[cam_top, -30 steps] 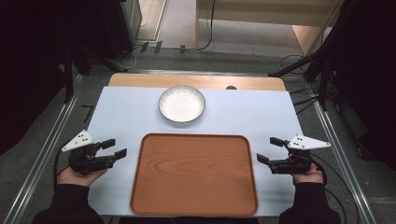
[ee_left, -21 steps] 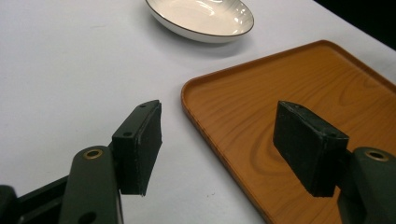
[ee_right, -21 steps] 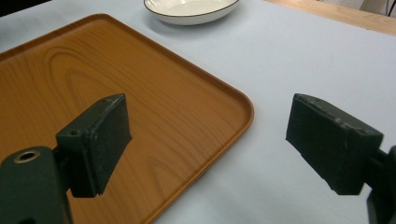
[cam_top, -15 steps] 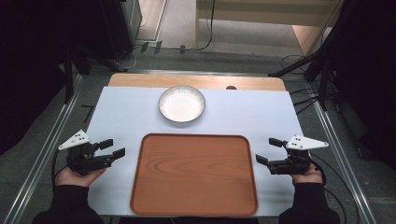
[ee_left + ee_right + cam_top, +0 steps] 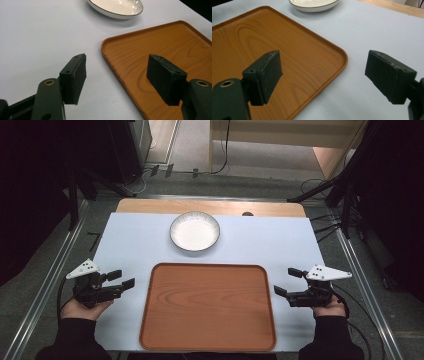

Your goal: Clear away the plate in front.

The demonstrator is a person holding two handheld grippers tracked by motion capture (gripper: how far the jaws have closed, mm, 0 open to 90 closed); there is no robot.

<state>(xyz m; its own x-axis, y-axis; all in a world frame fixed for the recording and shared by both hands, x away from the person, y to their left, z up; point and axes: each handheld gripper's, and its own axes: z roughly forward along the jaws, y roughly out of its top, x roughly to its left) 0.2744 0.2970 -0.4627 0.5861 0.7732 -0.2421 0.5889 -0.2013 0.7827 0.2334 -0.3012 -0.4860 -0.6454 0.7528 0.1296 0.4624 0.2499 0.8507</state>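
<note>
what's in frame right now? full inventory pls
tray: 1, brown wood-grain, near middle of table, nothing on it
bowl: 1, white with dark rim, beyond the tray, apart from it, looks empty
table cover: 1, pale blue-white, under tray and bowl
table: 1, light wood strip at far edge
left gripper: 1, black, left of tray, jaws open, holding nothing
right gripper: 1, black, right of tray, jaws open, holding nothing
hands: 2, left hand, right hand, dark sleeves

Even overhead light brightens the white tabletop (image 5: pixel 140 245); surroundings beyond it lie dark. The bowl (image 5: pixel 117 7) casts a soft shadow. Close jaws look slightly blurred.
</note>
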